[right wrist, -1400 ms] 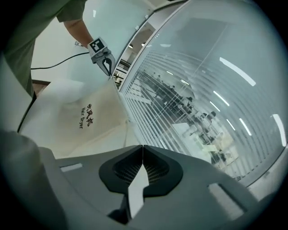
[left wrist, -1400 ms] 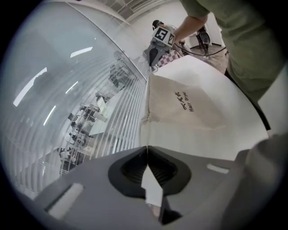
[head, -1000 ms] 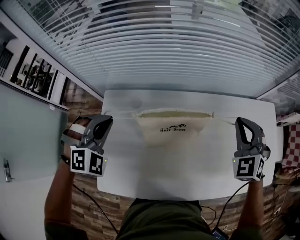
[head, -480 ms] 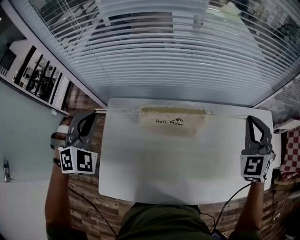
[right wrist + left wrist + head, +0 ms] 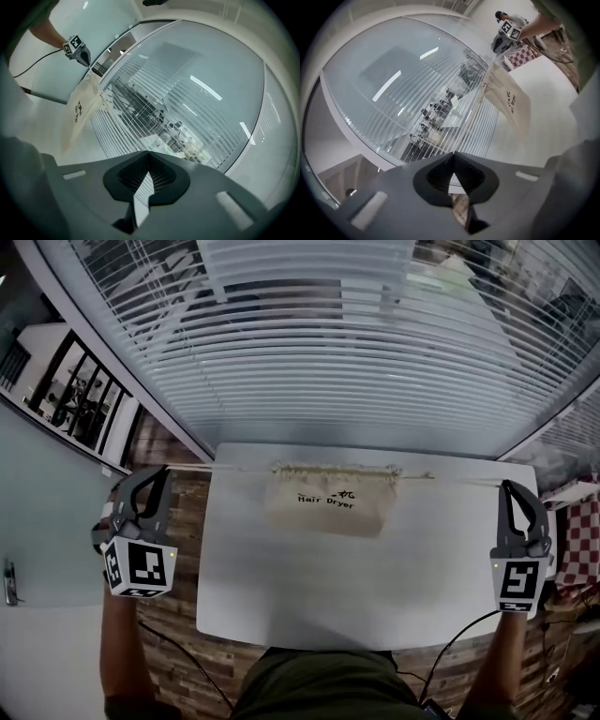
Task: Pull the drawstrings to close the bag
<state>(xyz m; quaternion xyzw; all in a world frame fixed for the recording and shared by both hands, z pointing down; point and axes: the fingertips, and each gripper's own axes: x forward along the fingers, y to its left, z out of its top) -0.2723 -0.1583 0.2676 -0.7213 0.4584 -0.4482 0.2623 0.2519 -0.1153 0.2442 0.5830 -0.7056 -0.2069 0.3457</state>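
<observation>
A cream cloth drawstring bag (image 5: 325, 507) lies at the far edge of the white tabletop (image 5: 375, 587), mouth gathered. Your left gripper (image 5: 153, 474) and right gripper (image 5: 512, 487), past opposite side edges, each clamp a thin drawstring (image 5: 459, 480) taut to cinch it.

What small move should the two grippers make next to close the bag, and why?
Probably draw the left gripper and right gripper farther apart: their shut jaws hold the left drawstring and right drawstring taut, yet the bag looks only partly gathered at its mouth.
</observation>
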